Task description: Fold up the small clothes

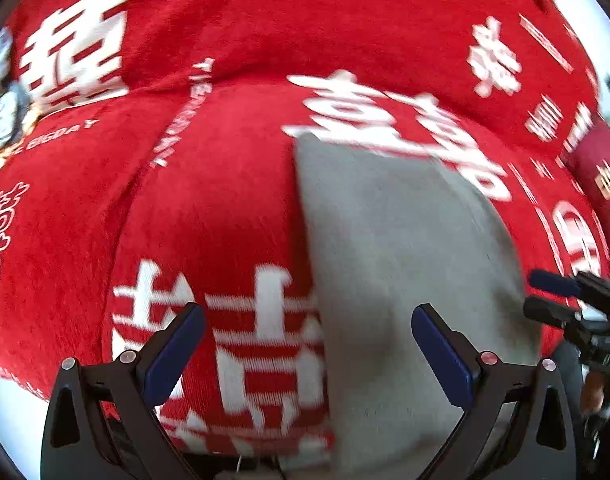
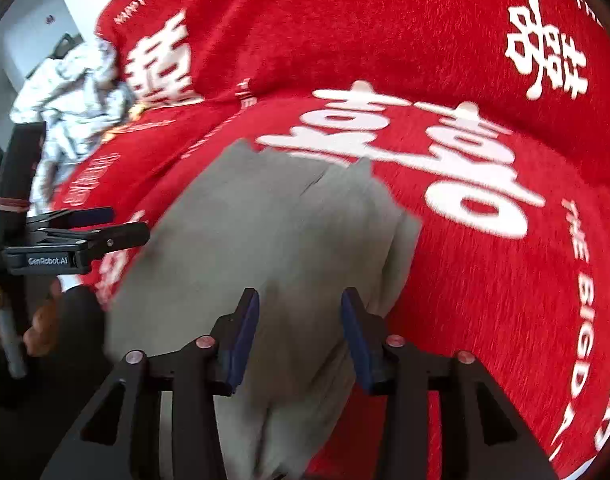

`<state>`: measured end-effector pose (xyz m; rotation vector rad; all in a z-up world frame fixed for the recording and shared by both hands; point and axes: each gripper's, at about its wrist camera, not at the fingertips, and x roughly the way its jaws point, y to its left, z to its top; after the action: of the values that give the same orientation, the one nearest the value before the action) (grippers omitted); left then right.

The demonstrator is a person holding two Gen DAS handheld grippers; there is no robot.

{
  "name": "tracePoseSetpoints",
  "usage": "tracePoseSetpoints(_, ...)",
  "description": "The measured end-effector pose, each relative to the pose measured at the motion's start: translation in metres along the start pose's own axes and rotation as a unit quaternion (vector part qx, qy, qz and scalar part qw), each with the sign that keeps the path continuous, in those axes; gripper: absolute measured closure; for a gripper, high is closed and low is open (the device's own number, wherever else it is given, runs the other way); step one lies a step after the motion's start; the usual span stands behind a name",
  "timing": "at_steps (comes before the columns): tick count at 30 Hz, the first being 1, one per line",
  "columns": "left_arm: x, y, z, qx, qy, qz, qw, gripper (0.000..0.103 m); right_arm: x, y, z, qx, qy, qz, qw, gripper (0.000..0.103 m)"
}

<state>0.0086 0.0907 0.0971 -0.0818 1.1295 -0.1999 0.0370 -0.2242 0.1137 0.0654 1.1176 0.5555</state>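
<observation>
Folded grey knit garment (image 2: 273, 240), soft and rectangular, lies flat on the red plush bedspread with white printed characters (image 2: 445, 60), just below the big white double-character print. In the right wrist view its far edge shows two or three stacked layers slightly staggered, so a fold looks already made.

Left gripper (image 1: 307, 344): blue-padded jaws stand wide apart, nothing between the pads, hanging above the garment's left edge where grey meets red. Right gripper (image 2: 300, 338): jaws apart, moderate gap, empty, poised over the garment's near half (the cloth under it is not pinched, pads clear of the fabric). Each gripper also shows at the edge of the other's view, side by side over the garment. A crumpled pale patterned cloth (image 2: 71, 92) sits well off to the garment's far left, beyond the bedspread edge.

Judgement: step in hand is finishing or tidying this fold, or setting up the next one. To do it well: come down on the garment's two near corners together, pinch all layers but not the bedspread pile underneath, lift evenly, carry across to the far edge, line up edges before letting go. Uneven lift would skew the staggered layers further.
</observation>
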Motion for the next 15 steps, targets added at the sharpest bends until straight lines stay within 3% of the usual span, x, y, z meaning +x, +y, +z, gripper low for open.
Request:
tracePoseSetpoints(3,0.008,-0.016,-0.018,0.034,0.018,-0.002,0.9992,0.000,0.001,0.004,-0.022,0.017,0.029,0.048,0.998,0.052)
tracePoseSetpoints(7,0.028,-0.025,-0.026,0.025,0.047,-0.016,0.9984,0.003,0.014,0.014,-0.032,0.017,0.034,0.024,0.999,0.049)
tracePoseSetpoints(12,0.025,-0.003,-0.028,-0.034,0.067,-0.107,0.9914,0.038,0.008,0.018,-0.036,0.002,0.030,0.009,0.999,0.057)
tracePoseSetpoints(15,0.014,-0.001,-0.031,-0.047,0.062,-0.107,0.9912,0.038,0.006,0.011,-0.038,0.021,0.043,0.024,0.999,0.057)
